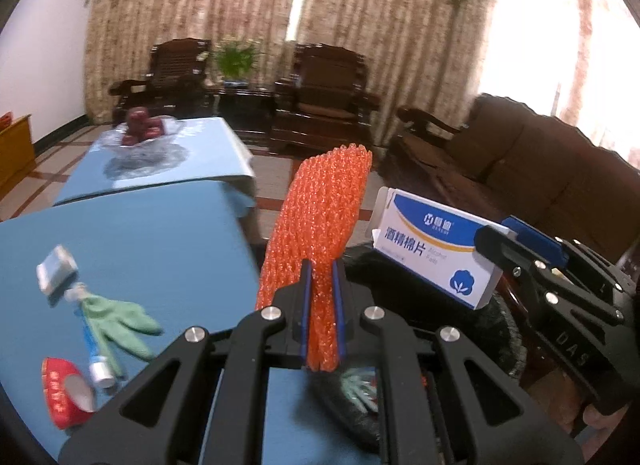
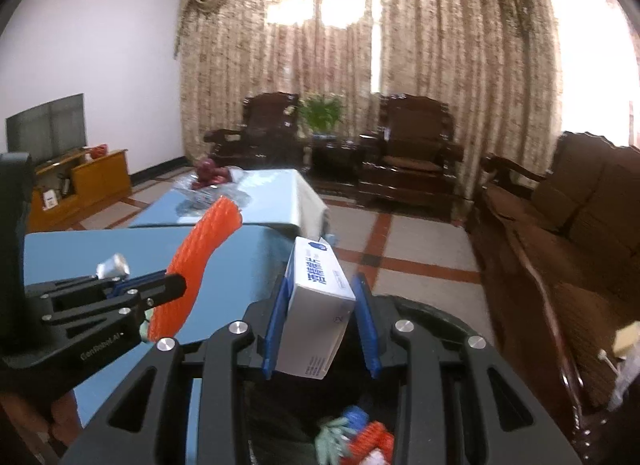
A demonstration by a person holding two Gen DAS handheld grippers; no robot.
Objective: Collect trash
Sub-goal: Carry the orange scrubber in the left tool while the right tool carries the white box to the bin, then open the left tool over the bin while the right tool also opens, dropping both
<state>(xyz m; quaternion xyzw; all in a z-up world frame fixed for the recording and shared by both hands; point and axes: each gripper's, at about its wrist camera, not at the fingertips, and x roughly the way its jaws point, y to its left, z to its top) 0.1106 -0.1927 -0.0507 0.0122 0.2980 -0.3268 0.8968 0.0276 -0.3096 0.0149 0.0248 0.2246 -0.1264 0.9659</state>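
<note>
Left hand-held gripper [image 1: 321, 301]: clamped on orange foam net [image 1: 320, 233].
Right hand-held gripper [image 2: 320, 329]: holding white box [image 2: 316, 305].
Black bin [image 2: 436, 317]: below both, seemingly.
Worktop [image 1: 140, 249]: green glove [image 1: 120, 321].

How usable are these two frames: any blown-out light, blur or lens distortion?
Left wrist view: window behind the curtains blown out at right, fruit bowl and blue table litter motion-smeared, orange foam net sharp. Right wrist view: curtains glare, white box fairly sharp, fisheye bends the edges, corners dark.
</note>
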